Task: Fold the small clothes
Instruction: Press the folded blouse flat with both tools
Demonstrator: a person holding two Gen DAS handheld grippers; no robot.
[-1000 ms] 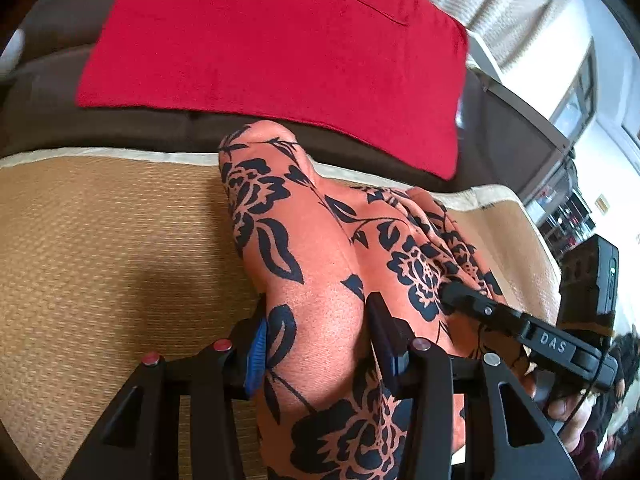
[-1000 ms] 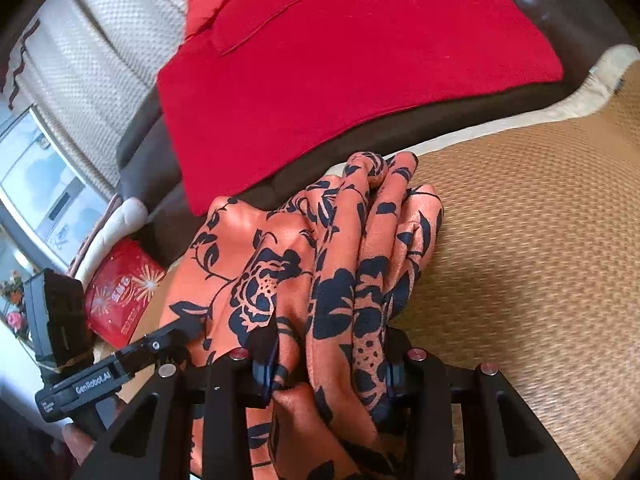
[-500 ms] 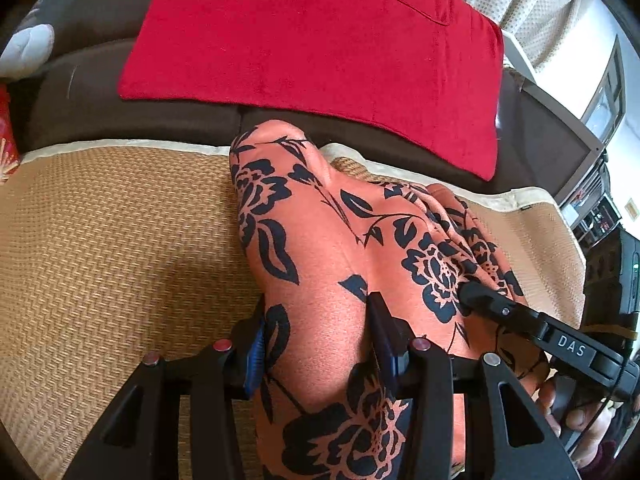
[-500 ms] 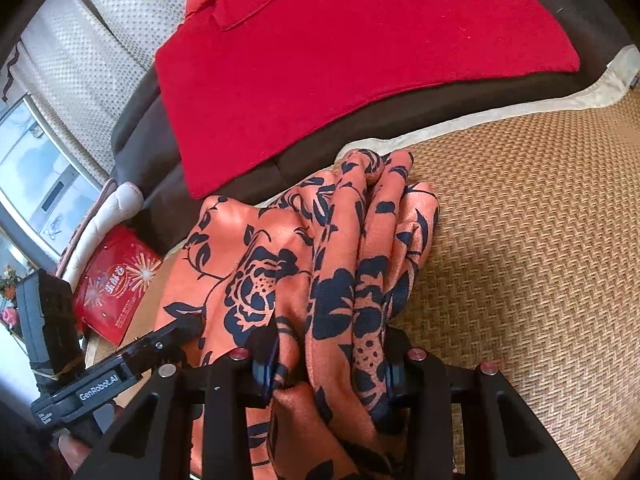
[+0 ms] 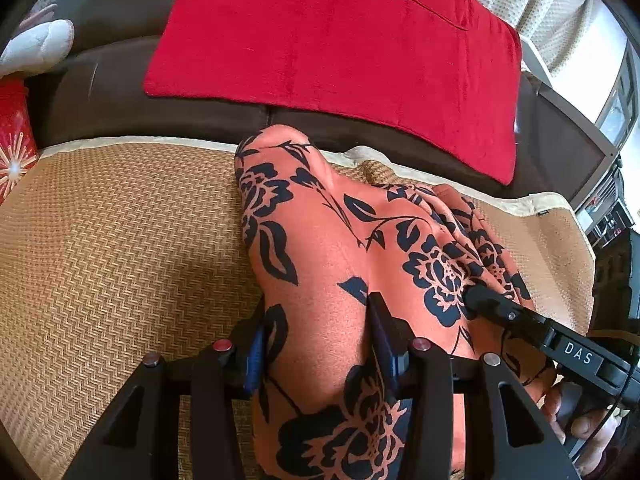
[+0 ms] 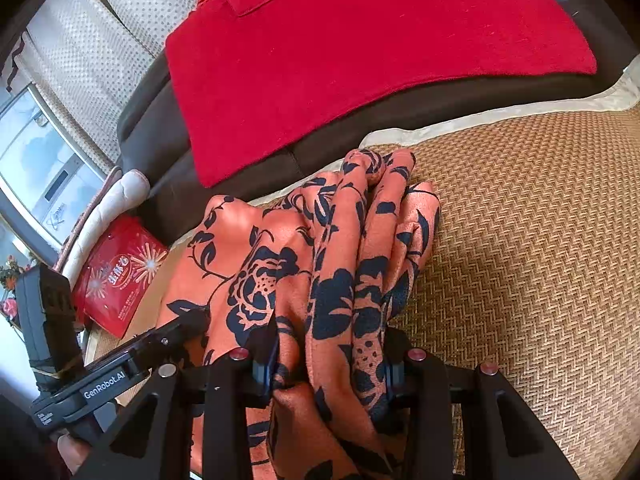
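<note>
L gripper (image 5: 316, 340): jaws clamped on a thick bunch of the orange floral garment (image 5: 340, 248), cloth fills the gap btwn both blue-edged pads, pointing down twd the mat
R gripper (image 6: 328, 360): clamped on a gathered wad of the same garment, several pleats squeezed btwn its pads; also angled down
Grippers rel. to each other: side by side, near; R gripper's finger w/ "DAS" label reaches in from lower right of L view, tip touching the cloth; L gripper's "GenRobot.AI" finger enters lower left of R view
Hands: bits of the person's fingers seen at lower right of L view and lower left corner of R view, gripping the handles
Garment: orange w/ black flower + leaf print, bunched in a ridge btwn the 2 grippers, far end resting on the woven mat (image 5: 112, 240) near its back edge; pleated folds on the R side, smoother hump on the L
Mat: tan woven, cream border at the back, lies on a dark brown sofa (image 5: 100, 92)
Red cloth (image 5: 340, 52): spread flat on the sofa behind the garment, apart from it
Red packet (image 6: 120, 276): starburst print, at the mat's left end beside a white cushion (image 6: 104, 216)
Backgrd: cream dotted curtain (image 6: 100, 52), window at the side
</note>
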